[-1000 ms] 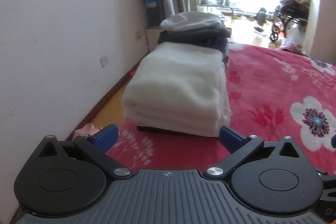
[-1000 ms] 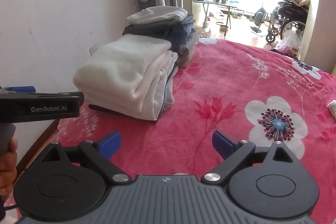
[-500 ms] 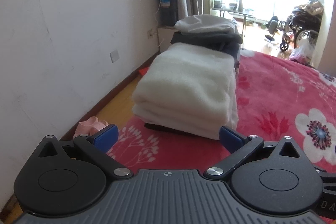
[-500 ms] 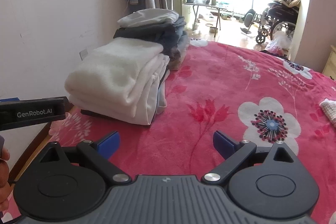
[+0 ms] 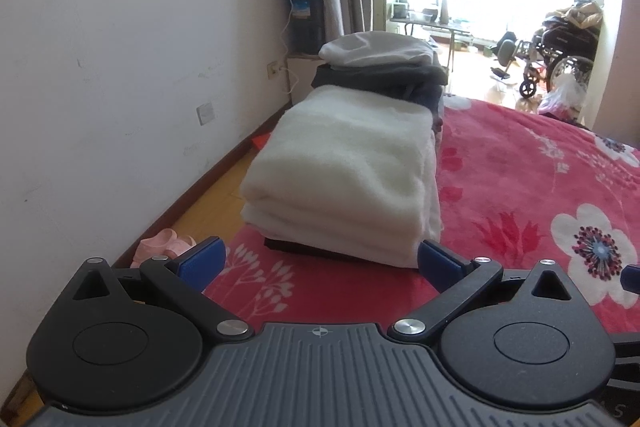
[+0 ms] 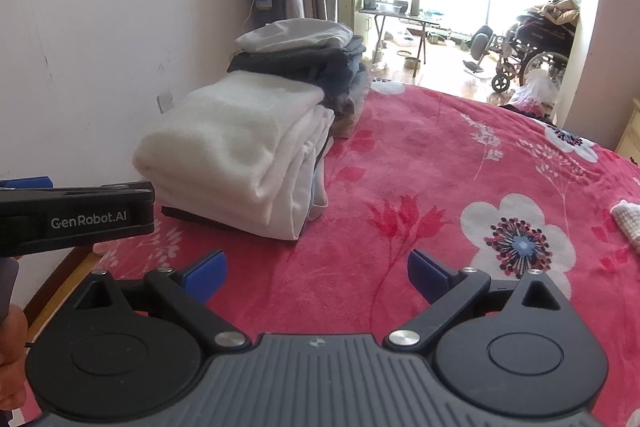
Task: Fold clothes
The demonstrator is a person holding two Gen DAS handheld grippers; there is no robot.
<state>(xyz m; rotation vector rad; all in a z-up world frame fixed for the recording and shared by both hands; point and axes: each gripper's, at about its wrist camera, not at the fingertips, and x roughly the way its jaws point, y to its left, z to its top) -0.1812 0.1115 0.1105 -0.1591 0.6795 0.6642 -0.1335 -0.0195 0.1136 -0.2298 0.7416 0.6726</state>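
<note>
With both the left tool [image 5: 318,261] and right tool [image 6: 316,269] spread and empty above the bed [image 6: 440,163], the folded clothes [image 5: 348,179] sit stacked along its left edge, so next fetch another garment without nudging them.

Folded white clothes [image 5: 344,179] stacked; darker pile [image 5: 380,75] behind, perhaps touching.

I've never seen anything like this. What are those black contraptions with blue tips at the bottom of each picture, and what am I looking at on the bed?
Those are two hand-held grippers, one per hand, each carrying its own camera that looks forward along its fingers. One picture is from the left gripper, the other from the right gripper. Both are open and hold nothing. On the red flowered blanket sits a folded white stack, with a darker folded pile behind it. The black bar labelled GenRobot.AI is the left gripper seen from the side.
</note>
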